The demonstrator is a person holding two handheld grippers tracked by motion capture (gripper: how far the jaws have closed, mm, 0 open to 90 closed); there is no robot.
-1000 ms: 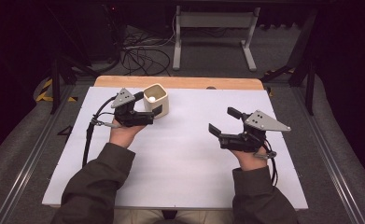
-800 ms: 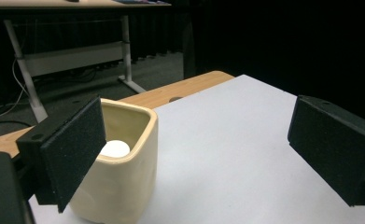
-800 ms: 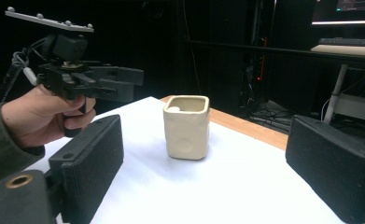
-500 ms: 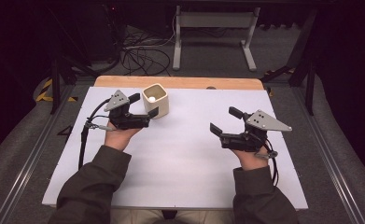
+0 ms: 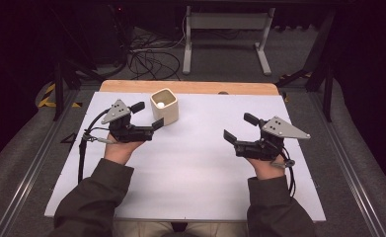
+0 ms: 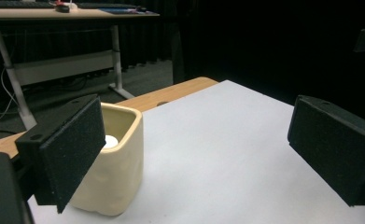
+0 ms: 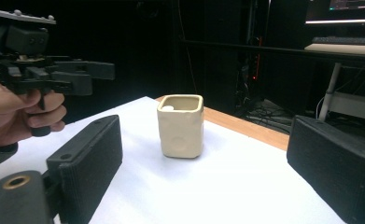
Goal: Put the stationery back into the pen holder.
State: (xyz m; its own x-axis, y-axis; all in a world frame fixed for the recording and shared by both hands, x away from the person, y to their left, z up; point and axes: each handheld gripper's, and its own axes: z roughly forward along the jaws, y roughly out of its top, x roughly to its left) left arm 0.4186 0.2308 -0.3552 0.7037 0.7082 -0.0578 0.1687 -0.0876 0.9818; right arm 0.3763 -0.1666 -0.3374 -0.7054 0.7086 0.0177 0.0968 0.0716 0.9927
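A: Where is the cup?

B: The cream cup (image 5: 164, 105) stands upright on the white table sheet (image 5: 190, 168), near the far edge, just before the strip of bare wood (image 5: 190, 87). A small white ball (image 5: 160, 104) lies inside it.

A: And the left gripper?

B: The left gripper (image 5: 147, 115) is just beside the cup, on its left. Its jaws are spread wide and hold nothing. In the left gripper view one pad (image 6: 73, 151) partly covers the cup's near side, though I cannot tell whether it touches.

A: The right one?

B: The right gripper (image 5: 241, 127) hangs over the right part of the sheet, well apart from the cup, jaws likewise wide apart and empty. In its own view the cup sits between the two pads, farther off, with bare sheet between them.

A: Anything else around?

B: Beyond the table, a metal desk frame (image 5: 225, 29) and loose cables (image 5: 148, 57) lie on the grey floor. Nothing stands between the cup and either gripper.
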